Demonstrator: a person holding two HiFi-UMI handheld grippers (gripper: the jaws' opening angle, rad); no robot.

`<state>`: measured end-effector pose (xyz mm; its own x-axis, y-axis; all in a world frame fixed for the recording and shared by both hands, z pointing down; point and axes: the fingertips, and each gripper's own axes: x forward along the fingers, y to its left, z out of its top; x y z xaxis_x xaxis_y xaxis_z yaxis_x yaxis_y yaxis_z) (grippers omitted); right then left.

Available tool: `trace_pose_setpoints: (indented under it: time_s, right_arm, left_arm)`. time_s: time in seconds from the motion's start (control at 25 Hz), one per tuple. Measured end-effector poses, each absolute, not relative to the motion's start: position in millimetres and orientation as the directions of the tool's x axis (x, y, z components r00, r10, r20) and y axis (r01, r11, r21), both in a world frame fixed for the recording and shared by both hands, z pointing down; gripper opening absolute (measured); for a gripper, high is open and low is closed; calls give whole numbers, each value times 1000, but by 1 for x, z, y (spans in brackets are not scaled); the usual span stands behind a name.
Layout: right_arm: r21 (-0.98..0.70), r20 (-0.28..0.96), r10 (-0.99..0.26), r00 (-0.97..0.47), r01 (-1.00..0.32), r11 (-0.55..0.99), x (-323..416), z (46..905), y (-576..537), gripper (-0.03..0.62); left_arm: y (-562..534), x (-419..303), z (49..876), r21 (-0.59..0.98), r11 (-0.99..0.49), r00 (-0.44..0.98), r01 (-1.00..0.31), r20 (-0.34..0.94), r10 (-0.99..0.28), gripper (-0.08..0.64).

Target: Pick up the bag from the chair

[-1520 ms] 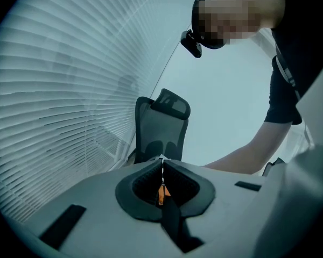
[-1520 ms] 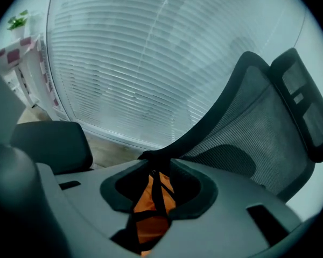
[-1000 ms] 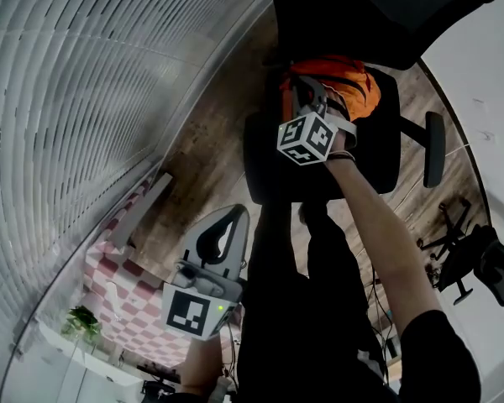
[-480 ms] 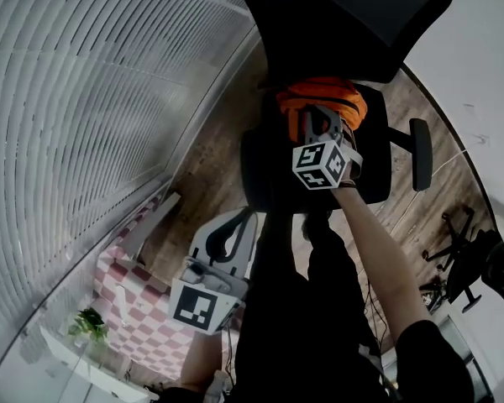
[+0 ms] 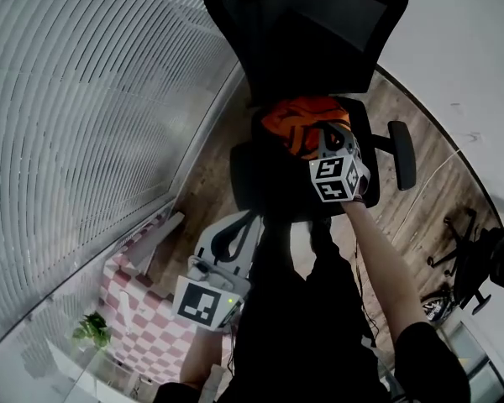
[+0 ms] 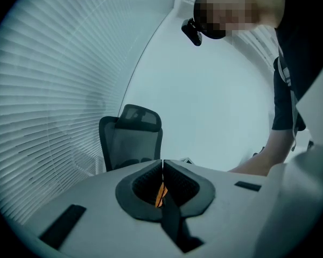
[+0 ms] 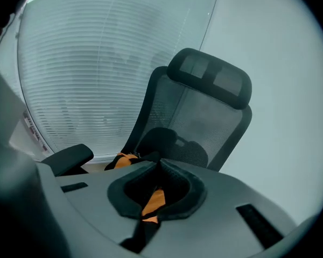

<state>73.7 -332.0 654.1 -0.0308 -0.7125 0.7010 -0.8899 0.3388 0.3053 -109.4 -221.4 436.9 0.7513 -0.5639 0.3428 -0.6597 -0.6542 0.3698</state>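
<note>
The orange bag (image 5: pixel 292 122) lies at the back of the black office chair's seat (image 5: pixel 265 187), under the mesh backrest. My right gripper (image 5: pixel 321 138) reaches down onto the bag. In the right gripper view the jaws (image 7: pixel 160 163) meet at their tips, a strip of orange fabric (image 7: pixel 153 200) shows in the hollow between them, and more of the bag (image 7: pixel 124 158) shows beside the armrest. My left gripper (image 5: pixel 233 227) hangs low by my body, away from the chair. It is shut (image 6: pixel 162 164) with nothing held and points at the chair (image 6: pixel 132 138).
White blinds (image 5: pixel 84 99) cover the window on the left. The chair's armrest (image 5: pixel 403 154) sticks out right of the bag. A pink checkered mat (image 5: pixel 130 309) and a small plant (image 5: pixel 92 330) lie lower left. Another black chair (image 5: pixel 487 267) stands at the right on the wood floor.
My right gripper has stayed at the orange bag while my head has pulled back, so more of the backrest shows. The left gripper has hardly moved.
</note>
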Motion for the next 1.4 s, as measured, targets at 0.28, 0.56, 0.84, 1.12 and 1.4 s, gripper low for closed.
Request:
trace_pose_setpoints:
  time_s: [0.28, 0.56, 0.84, 1.12, 1.4]
  right_arm:
    - [247, 646, -756, -100, -910, 332, 99, 601, -320, 23]
    - [172, 638, -736, -227, -889, 424, 107, 556, -264, 23]
    - [50, 600, -706, -376, -864, 502, 110, 515, -175, 23]
    - [-9, 569, -696, -438, -850, 527, 130, 483, -96, 23]
    - [-45, 551, -697, -459, -850, 524, 156, 461, -49, 22]
  left_arm:
    - [-189, -73, 413, 322, -678, 750, -661, 325, -576, 34]
    - [-133, -40, 382, 294, -668, 729, -684, 292, -619, 34]
    - [-55, -15, 348, 283, -633, 693, -721, 268, -669, 34]
    - [17, 8, 335, 266, -576, 633, -773, 256, -731, 34]
    - [66, 24, 339, 268, -541, 601, -797, 269, -752, 34]
